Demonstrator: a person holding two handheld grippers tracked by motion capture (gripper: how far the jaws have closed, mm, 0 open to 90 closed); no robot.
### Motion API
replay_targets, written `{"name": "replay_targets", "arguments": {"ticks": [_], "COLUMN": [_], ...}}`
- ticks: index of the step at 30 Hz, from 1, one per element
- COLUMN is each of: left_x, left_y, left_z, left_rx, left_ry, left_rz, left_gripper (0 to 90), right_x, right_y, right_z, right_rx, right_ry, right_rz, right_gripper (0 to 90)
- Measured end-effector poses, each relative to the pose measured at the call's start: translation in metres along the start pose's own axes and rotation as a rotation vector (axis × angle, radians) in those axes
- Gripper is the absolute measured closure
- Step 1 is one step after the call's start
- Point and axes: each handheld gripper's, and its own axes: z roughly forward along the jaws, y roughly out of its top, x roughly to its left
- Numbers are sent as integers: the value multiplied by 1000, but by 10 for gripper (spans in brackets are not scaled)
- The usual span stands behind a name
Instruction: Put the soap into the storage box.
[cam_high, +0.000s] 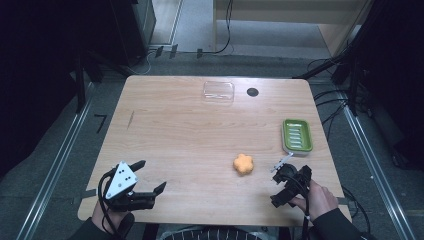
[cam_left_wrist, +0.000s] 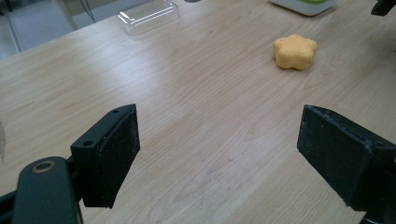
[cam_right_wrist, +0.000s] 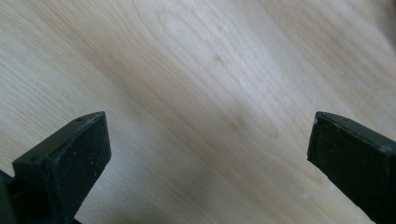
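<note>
A: The left gripper (cam_high: 145, 180) idles at the surface's (cam_high: 175, 130) near-left corner, jaws spread, empty. The orange flower-shaped soap (cam_high: 243, 164) lies flat right of centre.

B: It has no long axis, being round-lobed. The right gripper (cam_high: 285, 175), jaws apart too, sits nearest; gripping across the lobes might let it slip.

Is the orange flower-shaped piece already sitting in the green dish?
No: in the high view the orange flower-shaped piece lies on the bare table, apart from the green dish.
</note>
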Motion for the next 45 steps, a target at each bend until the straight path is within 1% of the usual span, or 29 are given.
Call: {"name": "replay_targets", "arguments": {"ticks": [1, 3, 4, 7, 10, 11, 13, 14, 16, 23, 24, 25, 26, 27, 28, 30, 31, 33, 36, 37, 45], "left_x": [0, -1, -1, -1, -1, -1, -1, -1, -1, 0, 0, -1, 0, 0, 0, -1, -1, -1, -1, 0, 0], "left_y": [0, 1, 1, 1, 0, 0, 1, 1, 1, 1, 1, 1, 0, 0, 0, 0, 1, 1, 0, 0, -1], "left_z": [0, 1, 2, 2, 1, 1, 1, 1, 1, 2, 2, 1, 1, 0, 0, 0, 0, 1, 1, 0, -1], "left_rx": [-1, 6, 10, 7, 5, 5, 6, 6, 5, 6, 7, 7, 5, 0, 0, -1, 1, 3, 6, 4, -2], "left_ry": [-1, -8, -11, -11, -5, -5, -8, -8, -7, -7, -7, -8, -4, -1, -1, -1, -4, -3, -6, -1, 1], "left_rz": [0, 9, 13, 10, 6, 7, 9, 9, 8, 9, 10, 9, 8, 2, 2, 2, 7, 11, 10, 6, 2], "left_gripper": [136, 136, 136, 136, 136, 136, 136, 136, 136, 136, 136, 136, 136, 136, 136, 136, 136, 136, 136, 136, 136], "right_x": [0, -1, -2, -3, -3, -2, 0, 0, 2, 7, 7, 8, 10, 10, 10, 13, 15, 16, 19, 20, 21], "right_y": [2, 7, 8, 10, 15, 17, 23, 23, 27, 44, 44, 48, 50, 52, 52, 56, 60, 61, 65, 69, 83], "right_z": [-1, 0, 0, 1, 1, 0, 1, 1, 2, 3, 3, 3, 3, 3, 3, 3, 3, 3, 5, 5, 7], "right_rx": [-3, -27, -29, -35, -46, -43, -46, -46, -41, -34, -34, -43, -37, -35, -35, -36, -43, -40, -41, -43, -33], "right_ry": [0, -6, 2, 8, 11, 13, 2, 2, 9, 6, 6, 12, 10, 11, 11, 23, 30, 33, 45, 46, 55], "right_rz": [-3, -2, 2, 6, -6, -9, -30, -30, -39, -80, -80, -90, -86, -95, -95, -95, -105, -99, -112, -113, -123], "right_gripper": [0, 0, 0, 0, 0, 0, 0, 0, 0, 0, 0, 0, 0, 0, 0, 0, 0, 0, 0, 0, 0]}}
